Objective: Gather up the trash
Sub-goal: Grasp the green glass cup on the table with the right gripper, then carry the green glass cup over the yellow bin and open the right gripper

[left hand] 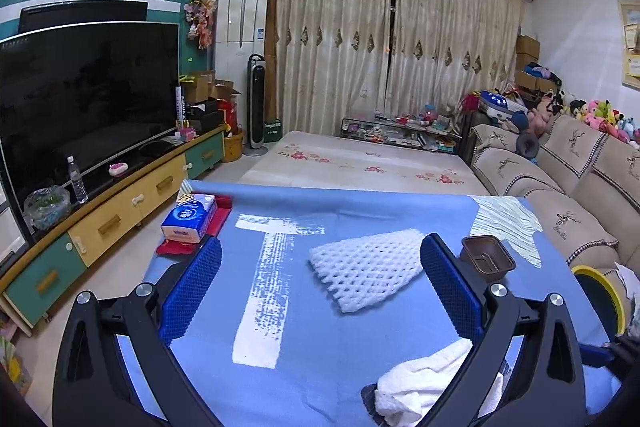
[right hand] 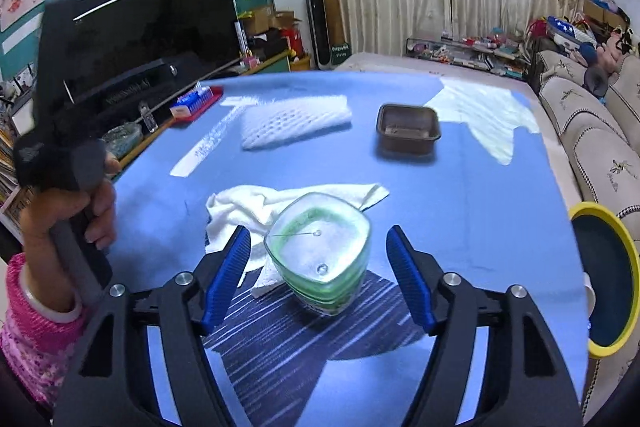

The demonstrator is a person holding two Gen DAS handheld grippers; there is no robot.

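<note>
- Right wrist view: right gripper, blue pads spread, straddles a clear green-tinted plastic cup without touching it; cup stands on the blue tablecloth against a crumpled white towel.
- Left wrist view: left gripper wide apart, empty, white foam net sleeve between its fingers, brown square plastic tray just beyond.

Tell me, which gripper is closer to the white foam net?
Left. The left gripper has the white foam net lying between its open fingers; the right gripper straddles the glass cup, farther back.
</note>
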